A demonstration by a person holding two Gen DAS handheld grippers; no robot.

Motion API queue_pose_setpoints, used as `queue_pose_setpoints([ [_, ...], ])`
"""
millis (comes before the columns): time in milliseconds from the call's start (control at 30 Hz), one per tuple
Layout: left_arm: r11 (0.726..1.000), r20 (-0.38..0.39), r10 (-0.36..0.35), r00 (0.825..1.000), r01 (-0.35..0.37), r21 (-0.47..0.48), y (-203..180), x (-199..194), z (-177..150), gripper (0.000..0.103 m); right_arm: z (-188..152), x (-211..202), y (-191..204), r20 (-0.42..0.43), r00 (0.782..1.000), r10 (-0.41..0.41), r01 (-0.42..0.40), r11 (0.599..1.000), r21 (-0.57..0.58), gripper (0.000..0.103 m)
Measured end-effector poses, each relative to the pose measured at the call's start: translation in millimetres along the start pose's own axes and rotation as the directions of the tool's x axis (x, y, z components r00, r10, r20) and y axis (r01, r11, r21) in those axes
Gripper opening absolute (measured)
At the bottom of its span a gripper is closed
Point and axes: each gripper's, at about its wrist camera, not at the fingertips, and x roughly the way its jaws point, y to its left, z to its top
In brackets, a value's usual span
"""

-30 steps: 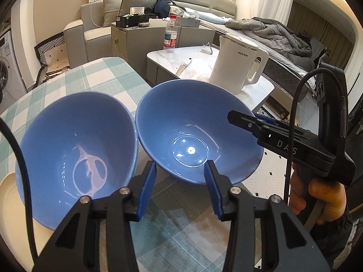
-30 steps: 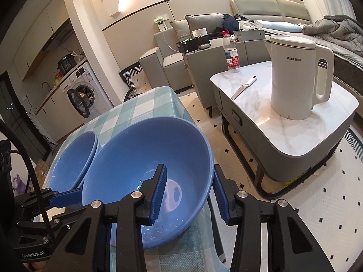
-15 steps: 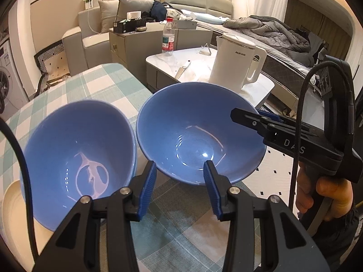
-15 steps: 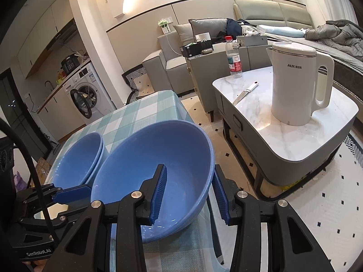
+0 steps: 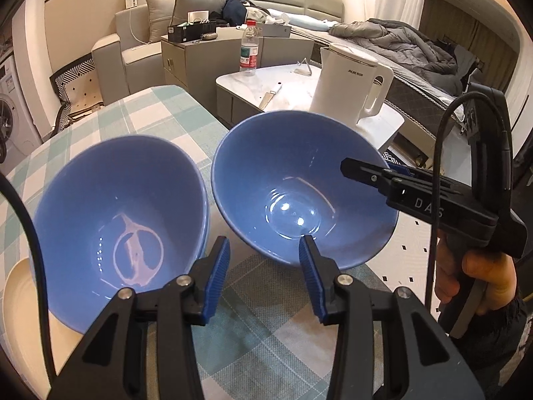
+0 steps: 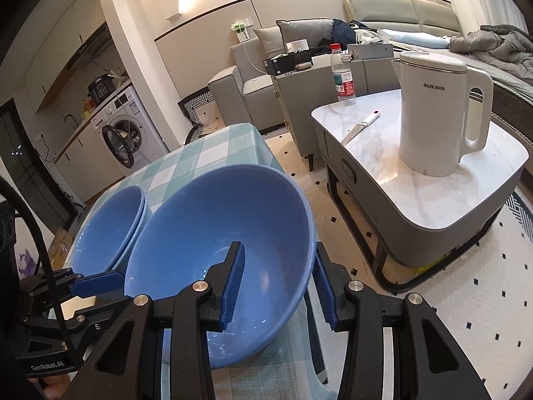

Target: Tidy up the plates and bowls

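Observation:
My right gripper point(image 6: 278, 280) is shut on the near rim of a blue bowl point(image 6: 216, 226), one finger inside and one outside, and holds it tilted over the table's right edge. In the left wrist view this bowl point(image 5: 299, 180) hangs just right of a second blue bowl point(image 5: 120, 206), which looks like a stack of two resting on a cream plate point(image 5: 16, 286). My left gripper point(image 5: 263, 260) is open in front of the gap between the bowls, with only tablecloth between its pads. Its right pad sits close under the held bowl.
The table has a green-checked cloth point(image 5: 150, 113). Beyond its right edge stands a low marble coffee table point(image 6: 466, 183) with a white kettle point(image 6: 433, 116), a knife point(image 6: 359, 128) and a water bottle point(image 6: 343, 76). A person's hand point(image 5: 473, 273) grips the right tool.
The held bowl has edged slightly to the right, opening a small gap to the other bowl. Both grippers stay almost still with the same jaw widths.

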Motion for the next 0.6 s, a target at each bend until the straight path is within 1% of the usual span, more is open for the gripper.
queue_pose_setpoints([
  [233, 1.0, -0.013, -0.007, 1.0, 0.007, -0.008, -1.6, 10.4, 1.4, 0.042, -0.8, 1.5, 0.3, -0.005, 1.0, 0.004, -0.004, 1.0, -0.003, 0.042],
  [333, 1.0, -0.009, -0.007, 1.0, 0.007, -0.004, -2.2, 11.7, 2.9, 0.042, -0.6, 1.2, 2.0, -0.002, 1.0, 0.008, -0.008, 1.0, -0.012, 0.042],
  [400, 1.0, -0.003, -0.005, 1.0, 0.005, 0.006, -4.5, 11.1, 3.6, 0.042, -0.5, 0.7, 3.7, -0.001, 1.0, -0.006, 0.006, 1.0, -0.022, 0.042],
  [600, 1.0, 0.004, -0.003, 1.0, 0.003, 0.014, -6.9, 9.5, 4.6, 0.042, -0.3, -1.4, 4.8, 0.008, 1.0, -0.01, 0.01, 1.0, -0.026, 0.042],
])
